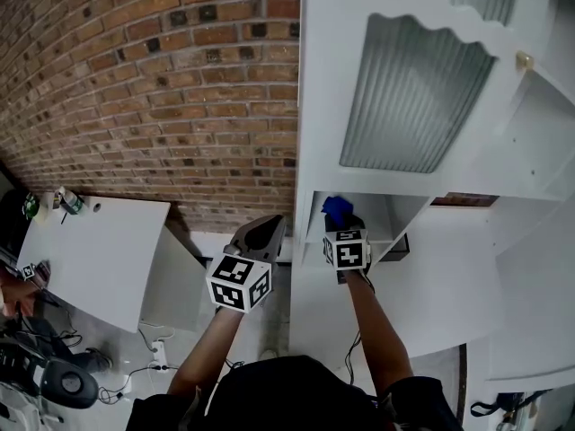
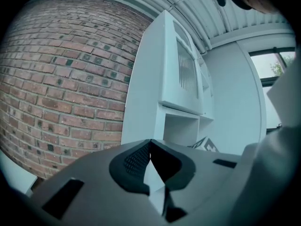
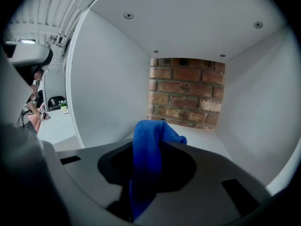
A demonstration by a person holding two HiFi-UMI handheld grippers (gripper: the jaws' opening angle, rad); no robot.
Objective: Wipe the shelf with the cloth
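Observation:
A blue cloth (image 3: 148,147) hangs folded between the jaws of my right gripper (image 1: 342,226), which is shut on it. In the head view the cloth (image 1: 335,209) pokes into the mouth of the open shelf compartment (image 1: 382,218) of a white cabinet. The right gripper view looks into that compartment: a white shelf floor (image 3: 207,142), white side walls and bare brick at the back (image 3: 186,91). The cloth looks just above the shelf floor; whether it touches I cannot tell. My left gripper (image 1: 268,225) is held left of the cabinet, outside it, shut and empty (image 2: 150,145).
A ribbed glass door (image 1: 409,97) sits above the compartment. The brick wall (image 1: 153,88) runs behind and to the left. A white table (image 1: 90,259) with small bottles (image 1: 67,203) stands at lower left, cables (image 1: 148,357) lie on the floor. Another white panel (image 1: 539,142) stands at right.

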